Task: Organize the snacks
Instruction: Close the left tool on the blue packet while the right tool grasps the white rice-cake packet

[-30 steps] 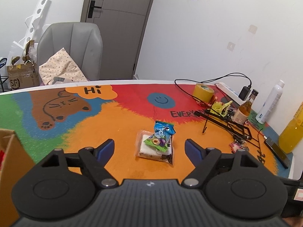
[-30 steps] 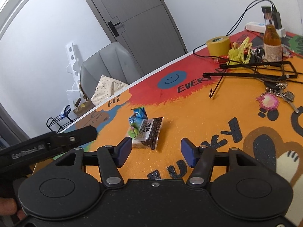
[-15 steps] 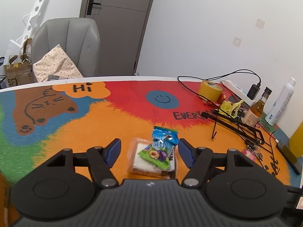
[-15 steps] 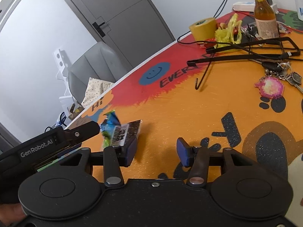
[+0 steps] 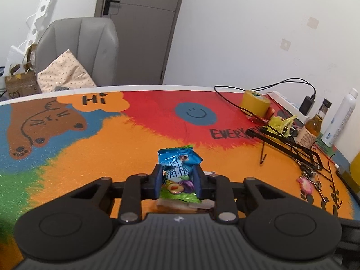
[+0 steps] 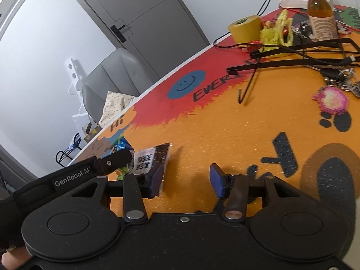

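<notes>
Snacks lay stacked on the counter [image 5: 94, 171]: the blue packet [image 5: 177, 164], topmost, was being closed upon by the left tool [image 5: 177, 180] for lifting; the right tool [image 6: 186, 180] stood half-open, empty.

Left gripper [image 5: 177, 180] had just closed, pads pinching blue-green snack packet [image 5: 178, 168]; tape roll [image 5: 255, 103] at 2 o'clock.

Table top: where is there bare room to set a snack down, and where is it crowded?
Bare mat lies between the cat drawing and the snack packets gripped by the left gripper; also around the smiley. Crowded on the right: tape roll, black wire rack, bottle, keys.
</notes>
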Demonstrator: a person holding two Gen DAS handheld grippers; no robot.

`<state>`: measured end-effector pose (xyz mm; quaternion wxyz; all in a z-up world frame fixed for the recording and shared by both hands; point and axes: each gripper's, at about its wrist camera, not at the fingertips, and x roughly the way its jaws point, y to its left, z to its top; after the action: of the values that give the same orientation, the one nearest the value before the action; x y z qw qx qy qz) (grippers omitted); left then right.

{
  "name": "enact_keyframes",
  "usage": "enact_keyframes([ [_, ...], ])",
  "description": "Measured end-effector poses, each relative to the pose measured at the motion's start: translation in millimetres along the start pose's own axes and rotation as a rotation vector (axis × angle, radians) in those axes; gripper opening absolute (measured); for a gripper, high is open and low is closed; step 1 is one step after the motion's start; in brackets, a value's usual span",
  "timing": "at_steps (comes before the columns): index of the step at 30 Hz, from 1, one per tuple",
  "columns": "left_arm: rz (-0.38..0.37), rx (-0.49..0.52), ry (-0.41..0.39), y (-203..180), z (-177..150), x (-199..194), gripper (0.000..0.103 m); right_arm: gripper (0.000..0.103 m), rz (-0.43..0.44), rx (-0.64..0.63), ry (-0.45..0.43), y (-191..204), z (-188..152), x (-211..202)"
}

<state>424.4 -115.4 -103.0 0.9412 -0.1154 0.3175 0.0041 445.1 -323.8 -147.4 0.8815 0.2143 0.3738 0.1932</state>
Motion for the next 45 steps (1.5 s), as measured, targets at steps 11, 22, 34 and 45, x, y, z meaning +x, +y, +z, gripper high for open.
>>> enact_keyframes([
  [11,0.054,-0.063,-0.007,29,4,-14,0.027,0.062,0.005,-0.025,0.004,23,0,17],
  [22,0.118,-0.171,-0.039,62,8,-34,0.027,0.083,-0.071,-0.129,0.003,62,-2,40],
  [34,0.174,-0.227,-0.048,90,7,-43,0.027,0.092,-0.179,-0.269,-0.004,102,-15,61],
  [45,0.16,-0.244,-0.027,95,1,-45,0.027,0.056,-0.266,-0.337,-0.001,106,-25,61],
])
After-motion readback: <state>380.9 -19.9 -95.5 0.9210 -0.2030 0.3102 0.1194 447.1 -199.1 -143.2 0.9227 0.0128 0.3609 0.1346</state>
